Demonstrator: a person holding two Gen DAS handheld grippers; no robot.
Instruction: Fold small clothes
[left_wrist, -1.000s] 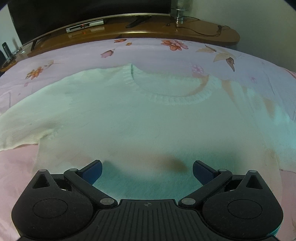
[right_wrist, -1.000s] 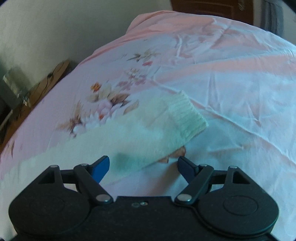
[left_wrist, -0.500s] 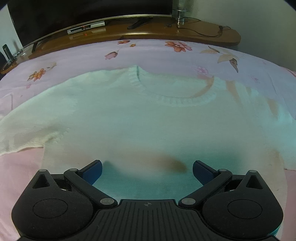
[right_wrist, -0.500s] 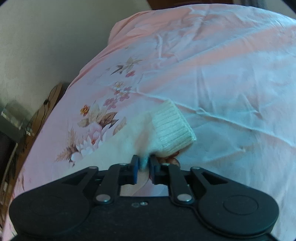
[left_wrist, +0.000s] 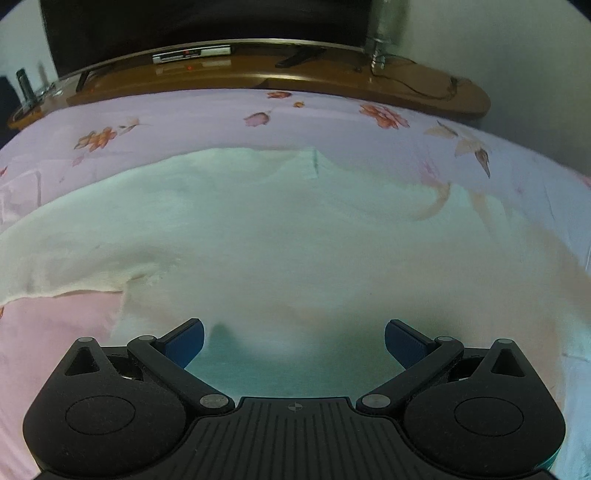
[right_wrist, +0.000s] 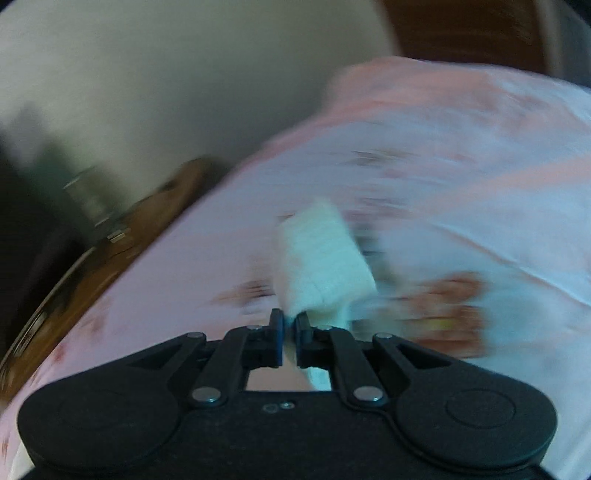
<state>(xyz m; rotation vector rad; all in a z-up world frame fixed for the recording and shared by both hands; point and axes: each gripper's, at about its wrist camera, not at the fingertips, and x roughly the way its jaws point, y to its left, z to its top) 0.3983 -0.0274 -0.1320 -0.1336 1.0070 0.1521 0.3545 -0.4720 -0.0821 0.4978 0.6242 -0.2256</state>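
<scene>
- Sweater (left_wrist: 295, 236): white knit, lies flat on the bed (left_wrist: 207, 118), which has a pink floral sheet. Body is spread wide so sleeves can fold in over it. In the left wrist view a sleeve piece w/ a straight cuff edge lies across the neckline area near the top centre.
- Left gripper (left_wrist: 294, 341): fingers spread wide apart, holding nothing. It hangs low over the sweater's lower body, prob. waiting or ready to pin the fabric while the other side works.
- Right gripper (right_wrist: 290, 325): fingers clenched on the sleeve just behind the ribbed cuff (right_wrist: 325, 254). The cuff sticks up and fwd past the tips, off the sheet. Gripping near the cuff gives control of the whole sleeve length w/o bunching.
- Right wrist view is heavily blurred, so the sheet detail and what's under the cuff can't be read.
- Step, as I judge it: carrying the right sleeve inward across the chest. Early in the fold; body not yet folded.
- Risk: soft knit may sag or twist; a flat release is needed.
- Beyond the bed: wooden TV stand (left_wrist: 332, 79) w/ a set-top box (left_wrist: 192, 55), clear of the work.
</scene>
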